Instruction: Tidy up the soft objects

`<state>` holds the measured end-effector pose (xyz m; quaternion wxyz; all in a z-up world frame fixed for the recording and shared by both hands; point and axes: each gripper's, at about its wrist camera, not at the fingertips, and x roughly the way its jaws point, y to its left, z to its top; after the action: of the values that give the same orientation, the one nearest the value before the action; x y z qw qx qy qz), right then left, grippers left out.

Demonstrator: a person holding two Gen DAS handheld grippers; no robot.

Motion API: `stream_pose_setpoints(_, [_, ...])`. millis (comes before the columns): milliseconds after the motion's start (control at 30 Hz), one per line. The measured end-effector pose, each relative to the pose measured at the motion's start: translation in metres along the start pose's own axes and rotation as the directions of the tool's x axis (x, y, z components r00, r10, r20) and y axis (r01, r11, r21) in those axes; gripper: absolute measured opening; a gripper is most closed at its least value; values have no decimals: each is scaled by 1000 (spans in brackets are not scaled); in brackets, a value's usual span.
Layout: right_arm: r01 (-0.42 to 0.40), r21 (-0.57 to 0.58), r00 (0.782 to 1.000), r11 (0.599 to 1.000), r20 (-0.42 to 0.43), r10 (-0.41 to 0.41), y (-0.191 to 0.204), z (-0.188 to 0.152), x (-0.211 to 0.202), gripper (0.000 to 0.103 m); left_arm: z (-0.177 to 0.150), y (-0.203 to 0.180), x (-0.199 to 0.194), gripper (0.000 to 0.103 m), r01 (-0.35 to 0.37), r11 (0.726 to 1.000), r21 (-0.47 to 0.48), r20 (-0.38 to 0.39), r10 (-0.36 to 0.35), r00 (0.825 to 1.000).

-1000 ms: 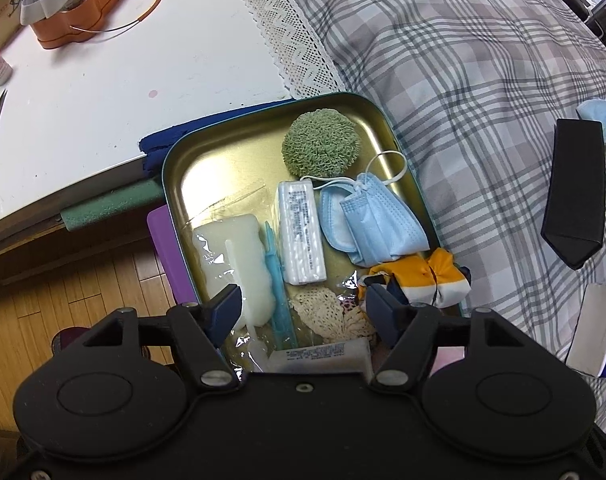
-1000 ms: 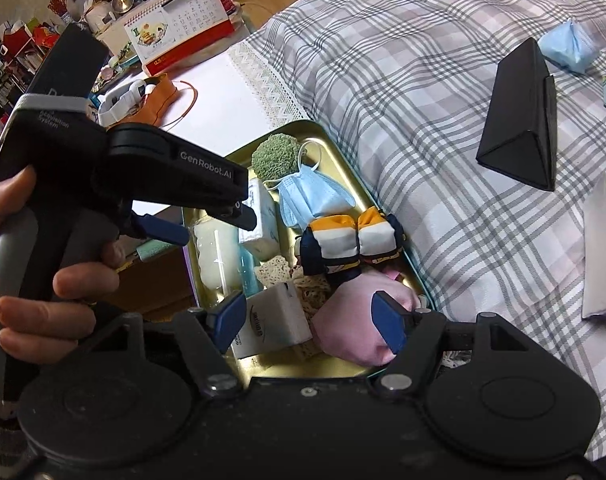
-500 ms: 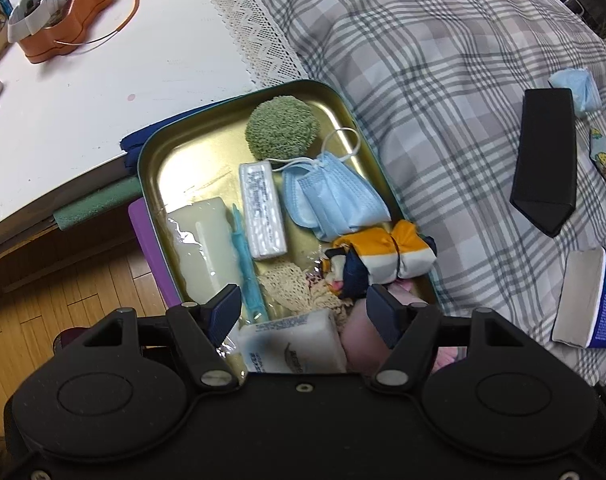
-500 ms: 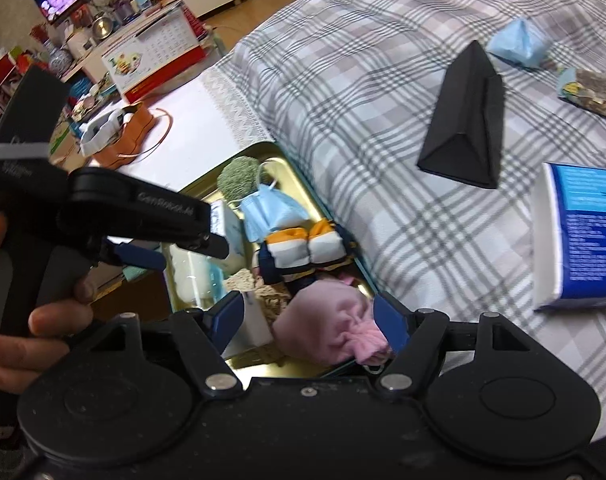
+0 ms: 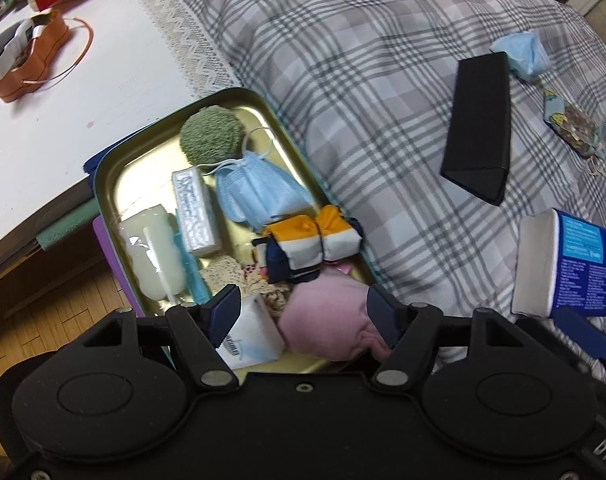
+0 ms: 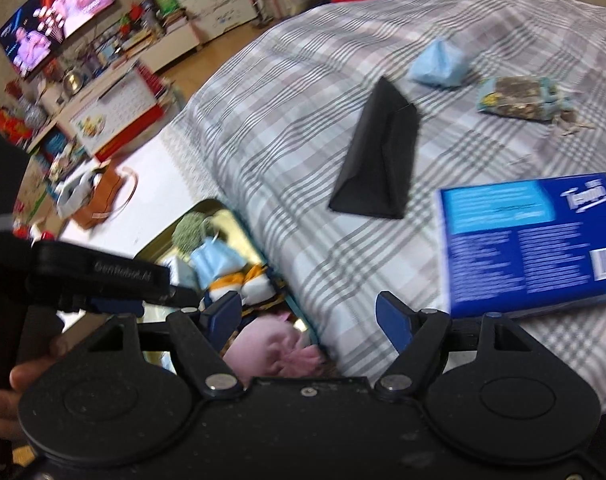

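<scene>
On the left sits a gold tin (image 5: 115,168) packed with soft things – a green pom-pom (image 5: 211,134), a blue face mask (image 5: 259,196), a striped cloth bundle (image 5: 315,240) and, nearest, a pink cloth (image 5: 327,320). The left gripper (image 5: 301,314) hangs released above that cloth (nothing pinched). Right of the tin, on the plaid blanket (image 5: 363,80), lie a black case (image 5: 479,128) and a blue tissue pack (image 6: 531,240). The right gripper (image 6: 311,316) has just been opening – empty.
</scene>
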<state>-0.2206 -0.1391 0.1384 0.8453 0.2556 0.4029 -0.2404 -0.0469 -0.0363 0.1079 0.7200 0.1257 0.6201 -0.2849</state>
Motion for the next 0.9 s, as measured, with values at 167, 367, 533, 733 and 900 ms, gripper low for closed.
stream_pose_setpoints(167, [31, 53, 998, 998, 56, -34, -32, 11, -15, 76, 1, -26, -4, 66, 5, 999, 49, -1, -5, 1000])
stream_pose_setpoints(367, [65, 120, 991, 991, 110, -79, -67, 23, -29, 77, 2, -57, -7, 66, 6, 994, 107, -4, -6, 1000])
stream_pose_setpoints(533, [94, 181, 983, 979, 142, -120, -97, 29, -37, 78, 5, -80, -7, 66, 11, 989, 147, -7, -10, 1000])
stream_pose_setpoints(733, [150, 259, 967, 954, 164, -196, -132, 37, -42, 79, 9, -100, -9, 66, 21, 985, 173, -1, -21, 1000])
stream_pose_setpoints(900, [203, 310, 947, 929, 180, -267, -154, 49, -41, 81, 16, -112, -3, 66, 25, 983, 182, -7, -25, 1000])
